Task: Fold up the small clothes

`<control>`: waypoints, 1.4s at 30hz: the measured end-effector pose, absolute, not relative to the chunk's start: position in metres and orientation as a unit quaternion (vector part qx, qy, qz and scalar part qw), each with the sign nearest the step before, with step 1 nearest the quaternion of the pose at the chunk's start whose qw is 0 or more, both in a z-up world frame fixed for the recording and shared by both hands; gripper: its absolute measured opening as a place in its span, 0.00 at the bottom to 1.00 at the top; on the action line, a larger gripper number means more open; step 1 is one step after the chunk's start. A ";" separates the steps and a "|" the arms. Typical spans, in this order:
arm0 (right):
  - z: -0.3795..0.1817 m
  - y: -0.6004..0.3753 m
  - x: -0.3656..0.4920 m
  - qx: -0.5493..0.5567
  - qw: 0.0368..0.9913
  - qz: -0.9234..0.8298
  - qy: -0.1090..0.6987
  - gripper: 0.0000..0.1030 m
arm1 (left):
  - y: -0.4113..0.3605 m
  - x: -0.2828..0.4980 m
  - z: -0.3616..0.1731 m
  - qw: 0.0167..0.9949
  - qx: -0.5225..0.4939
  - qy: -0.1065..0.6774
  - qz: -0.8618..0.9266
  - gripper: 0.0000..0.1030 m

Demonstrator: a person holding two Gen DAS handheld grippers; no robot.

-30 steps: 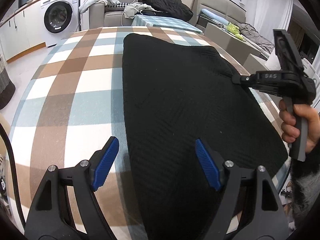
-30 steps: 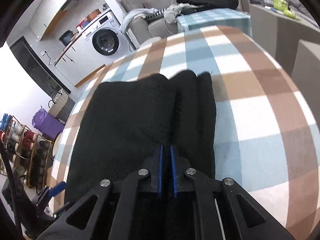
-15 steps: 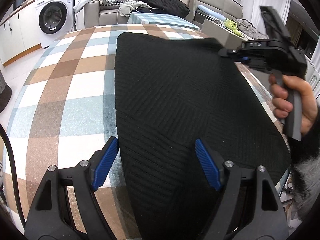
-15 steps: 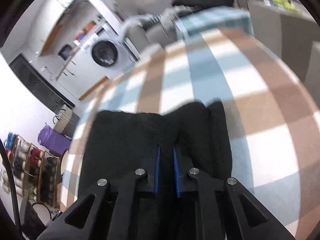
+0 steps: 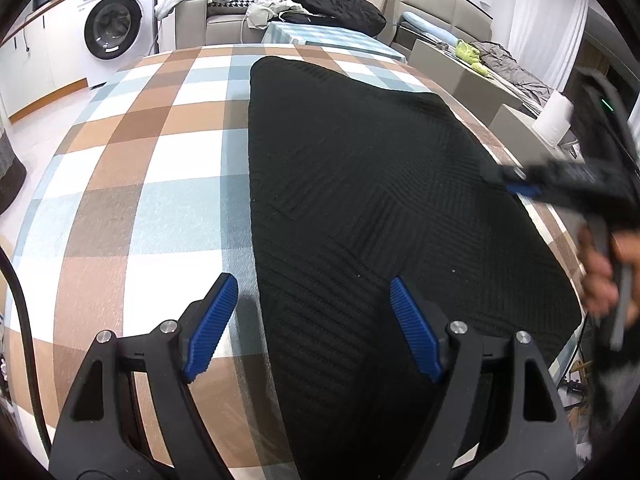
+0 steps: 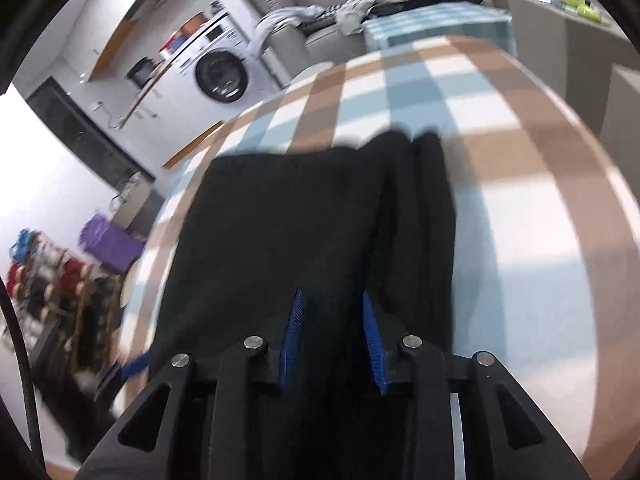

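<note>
On the left there's the washing machine [image 5: 114, 26] behind the checked tablecloth [image 5: 132, 184]. The left gripper [image 5: 314, 326] is spread wide with nothing in it, hanging over the near left edge of the black knit garment [image 5: 360, 184], which lies flat on the cloth. Over on the right, the right gripper [image 6: 332, 340] has its jaws opening, fabric between them but the pads aren't pressing it.

Bare tablecloth [image 5: 132, 184] left of garment [image 5: 360, 200]
</note>
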State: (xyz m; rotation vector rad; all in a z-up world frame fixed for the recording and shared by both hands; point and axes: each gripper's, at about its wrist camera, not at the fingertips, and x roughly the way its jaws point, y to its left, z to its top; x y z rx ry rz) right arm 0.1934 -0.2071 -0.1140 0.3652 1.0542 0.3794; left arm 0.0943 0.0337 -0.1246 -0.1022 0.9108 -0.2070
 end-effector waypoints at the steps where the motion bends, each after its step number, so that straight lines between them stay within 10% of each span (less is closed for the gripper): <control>1: -0.114 -0.209 0.177 0.184 0.833 0.181 0.489 0.30 | 0.033 0.093 -0.124 0.892 -0.048 0.438 -0.098 0.74; 6: -0.111 -0.201 0.138 0.173 0.845 0.190 0.469 0.08 | 0.032 0.090 -0.121 0.895 -0.043 0.433 -0.096 0.74; 20: -0.115 -0.216 0.090 0.206 0.826 0.213 0.480 0.28 | 0.015 0.051 -0.118 0.894 -0.007 0.429 -0.131 0.74; 26: -0.103 -0.203 0.067 0.167 0.849 0.230 0.446 0.09 | 0.015 0.032 -0.125 0.885 -0.005 0.445 -0.136 0.74; 42: -0.107 -0.208 0.059 0.152 0.844 0.237 0.457 0.07 | 0.018 0.011 -0.128 0.880 -0.008 0.455 -0.138 0.75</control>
